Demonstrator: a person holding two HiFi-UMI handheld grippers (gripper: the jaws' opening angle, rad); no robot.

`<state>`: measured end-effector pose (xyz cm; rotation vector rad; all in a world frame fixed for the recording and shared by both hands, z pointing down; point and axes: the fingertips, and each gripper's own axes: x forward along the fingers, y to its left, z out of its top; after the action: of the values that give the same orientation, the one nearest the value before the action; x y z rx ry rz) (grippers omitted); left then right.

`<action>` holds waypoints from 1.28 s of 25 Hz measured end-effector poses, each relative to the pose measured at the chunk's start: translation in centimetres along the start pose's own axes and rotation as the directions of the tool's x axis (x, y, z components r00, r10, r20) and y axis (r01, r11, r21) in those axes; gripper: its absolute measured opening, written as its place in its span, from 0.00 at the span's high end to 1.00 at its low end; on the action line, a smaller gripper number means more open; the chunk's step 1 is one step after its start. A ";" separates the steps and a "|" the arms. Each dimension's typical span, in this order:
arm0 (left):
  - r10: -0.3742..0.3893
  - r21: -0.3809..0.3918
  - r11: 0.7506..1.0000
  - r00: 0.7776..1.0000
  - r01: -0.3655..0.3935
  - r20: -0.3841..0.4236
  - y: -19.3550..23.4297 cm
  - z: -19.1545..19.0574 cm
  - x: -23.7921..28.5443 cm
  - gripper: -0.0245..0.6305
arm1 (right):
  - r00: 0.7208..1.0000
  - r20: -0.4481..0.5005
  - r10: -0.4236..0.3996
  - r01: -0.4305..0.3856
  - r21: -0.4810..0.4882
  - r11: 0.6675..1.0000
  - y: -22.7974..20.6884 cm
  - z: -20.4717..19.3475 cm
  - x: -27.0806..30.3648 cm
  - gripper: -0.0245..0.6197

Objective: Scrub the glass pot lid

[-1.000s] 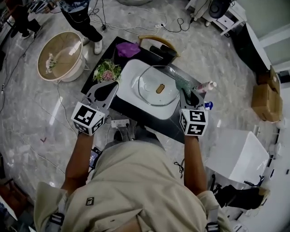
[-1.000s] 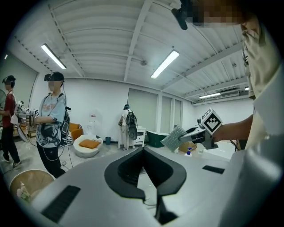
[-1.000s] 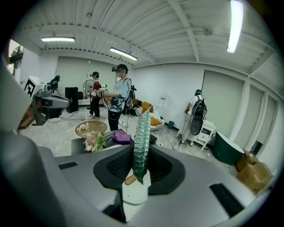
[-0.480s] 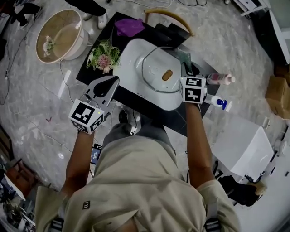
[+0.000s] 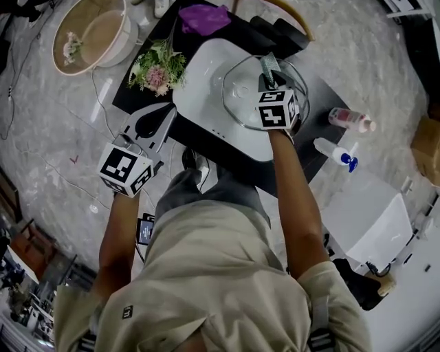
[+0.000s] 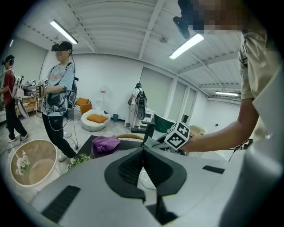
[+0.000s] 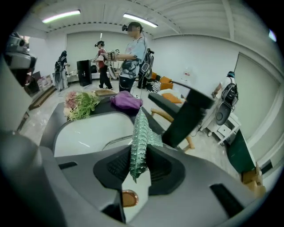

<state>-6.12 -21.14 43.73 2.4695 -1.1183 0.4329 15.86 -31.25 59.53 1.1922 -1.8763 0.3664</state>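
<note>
The glass pot lid (image 5: 240, 89) lies in a white basin (image 5: 199, 103) on a black table. My right gripper (image 5: 267, 70) hovers over the lid's middle, shut on a green scouring cloth (image 5: 269, 63) that sticks up between its jaws. In the right gripper view the cloth (image 7: 140, 142) is pinched upright, with the lid's copper knob (image 7: 128, 198) just below it and the lid's rim (image 7: 119, 141) beyond. My left gripper (image 5: 157, 126) is shut on nothing, off the basin's left edge; in the left gripper view its jaws meet and the gripper (image 6: 143, 155) holds nothing.
A flower bunch (image 5: 158, 69) and a purple cloth (image 5: 205, 17) lie on the table behind the basin. Two bottles (image 5: 350, 119) (image 5: 337, 152) lie to the right. A round basket (image 5: 93, 34) stands on the floor at the left and a white box (image 5: 364, 227) at the right. People stand further off.
My right gripper has moved left and forward with the green cloth, from the lid's right edge to over its middle. The left gripper has stayed about where it was.
</note>
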 end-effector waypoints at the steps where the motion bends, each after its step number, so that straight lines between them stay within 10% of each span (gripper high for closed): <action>1: 0.002 -0.002 1.000 1.000 -0.002 0.001 0.2 0.0 0.1 0.94 | 1.000 -0.011 0.024 -0.024 -0.012 1.000 1.2 0.0 0.7 0.82; 16: -0.002 -0.010 1.000 0.999 0.002 -0.036 0.3 -1.6 0.9 0.94 | 0.945 -0.147 0.294 -0.298 -0.006 0.955 15.5 -7.6 2.2 0.82; 25: -0.047 0.023 0.999 0.999 0.047 -0.021 -1.4 -0.3 2.6 0.94 | 0.937 -0.181 0.298 -0.271 0.160 0.949 11.5 -13.8 -2.3 0.82; 32: -0.072 0.039 0.997 0.997 0.073 -0.024 -2.3 0.3 3.3 0.94 | 0.968 -0.219 0.124 -0.050 0.314 0.948 1.0 -19.4 -4.6 0.82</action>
<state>-2.20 -22.01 44.42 2.5244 -1.0175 0.4651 25.64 -15.73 67.49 1.2075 -1.7074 0.8391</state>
